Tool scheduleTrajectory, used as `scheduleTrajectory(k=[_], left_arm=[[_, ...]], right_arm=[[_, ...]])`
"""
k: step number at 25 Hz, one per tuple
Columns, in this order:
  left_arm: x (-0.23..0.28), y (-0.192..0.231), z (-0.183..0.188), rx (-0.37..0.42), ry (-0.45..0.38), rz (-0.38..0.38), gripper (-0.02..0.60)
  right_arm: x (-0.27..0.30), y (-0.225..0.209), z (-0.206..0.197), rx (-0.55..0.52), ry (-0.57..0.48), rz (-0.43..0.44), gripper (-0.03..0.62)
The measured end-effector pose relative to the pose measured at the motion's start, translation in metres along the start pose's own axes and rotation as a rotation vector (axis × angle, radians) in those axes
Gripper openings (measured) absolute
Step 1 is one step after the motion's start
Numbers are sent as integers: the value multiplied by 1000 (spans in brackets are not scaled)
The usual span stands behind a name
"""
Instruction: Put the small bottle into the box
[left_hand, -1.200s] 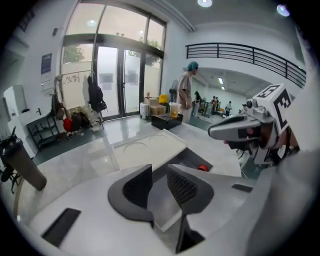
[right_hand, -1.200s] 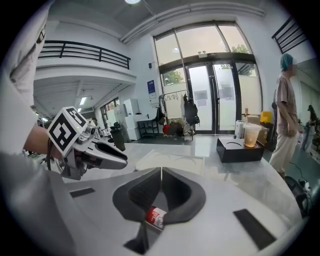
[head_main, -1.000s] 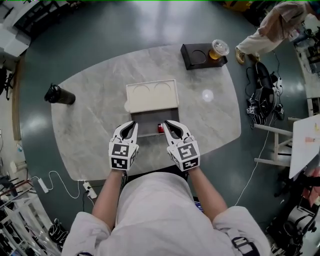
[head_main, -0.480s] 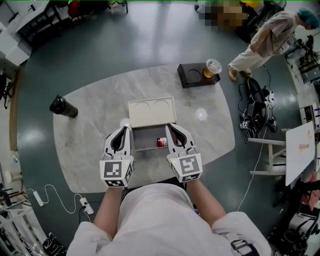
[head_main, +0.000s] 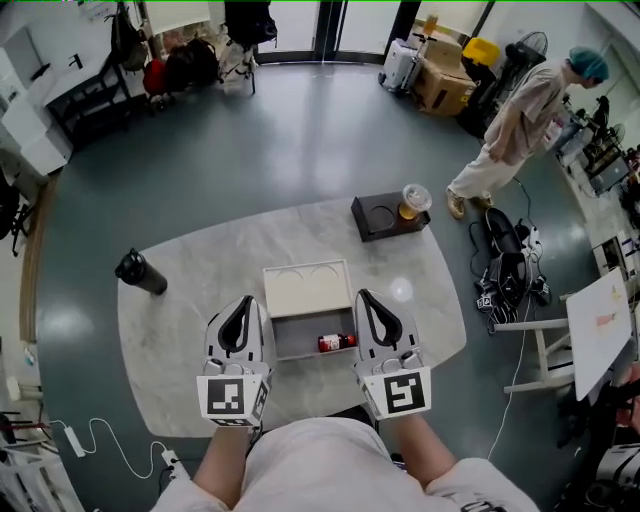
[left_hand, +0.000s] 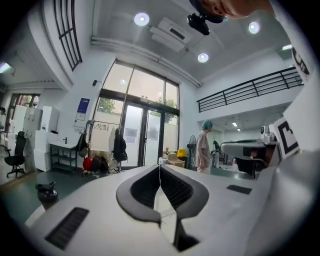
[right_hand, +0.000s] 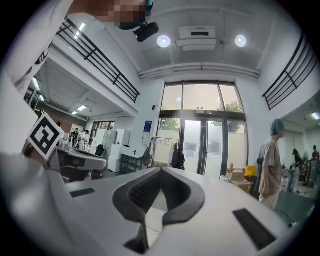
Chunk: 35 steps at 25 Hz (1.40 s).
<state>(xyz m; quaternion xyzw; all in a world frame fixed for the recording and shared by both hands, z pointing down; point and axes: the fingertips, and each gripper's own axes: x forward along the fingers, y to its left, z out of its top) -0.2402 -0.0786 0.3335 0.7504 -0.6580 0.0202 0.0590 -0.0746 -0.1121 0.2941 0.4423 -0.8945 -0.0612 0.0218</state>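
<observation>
- Small bottle (head_main: 335, 342) is red and lies on its side inside the grey box (head_main: 295, 338), closer to the box's right side.
- The box is open and sits on the pale stone table (head_main: 180, 320), near the edge where the person stands.
- A cream lid (head_main: 308, 290) with two round marks lies flat just behind the box, touching its far edge.
- The left gripper (head_main: 244, 300) is just beside the left side of the box. Its two jaws are pressed together and nothing is between them.
- In the left gripper view the tips meet in a thin line, and past the left gripper (left_hand: 160, 168) you see only the room with tall glass doors.
- The right gripper (head_main: 363, 296) is just beside the right side of the box, close to the bottle but not on it. Its jaws are together too, with nothing in them.
- In the right gripper view the right gripper (right_hand: 161, 170) points at the glass doors and the ceiling lights.
- A black flask (head_main: 140, 272) stands on the far left part of the table, well apart from the box.
- A black tray (head_main: 380, 218) sits at the far right edge of the table, and a cup (head_main: 413, 200) with a brown drink stands in it.
- Another person (head_main: 520, 120) in a teal cap stands on the floor past the table.
</observation>
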Motion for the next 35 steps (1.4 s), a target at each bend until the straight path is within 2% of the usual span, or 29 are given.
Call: scheduleTrajectory(k=[3, 6, 13, 26, 35], left_arm=[[-6, -8, 28, 15, -42, -12, 25], [-6, -11, 42, 42, -85, -13, 25], [-4, -8, 26, 35, -72, -16, 25], [-6, -5, 25, 38, -56, 11, 25], [-5, -11, 13, 14, -42, 1, 23]], right_arm=[[-5, 2, 19, -30, -24, -10, 25], [-4, 4, 21, -16, -30, -8, 25], [-7, -5, 7, 4, -6, -38, 25], [-11, -16, -13, 12, 58, -46, 25], [-11, -12, -4, 17, 25, -43, 25]])
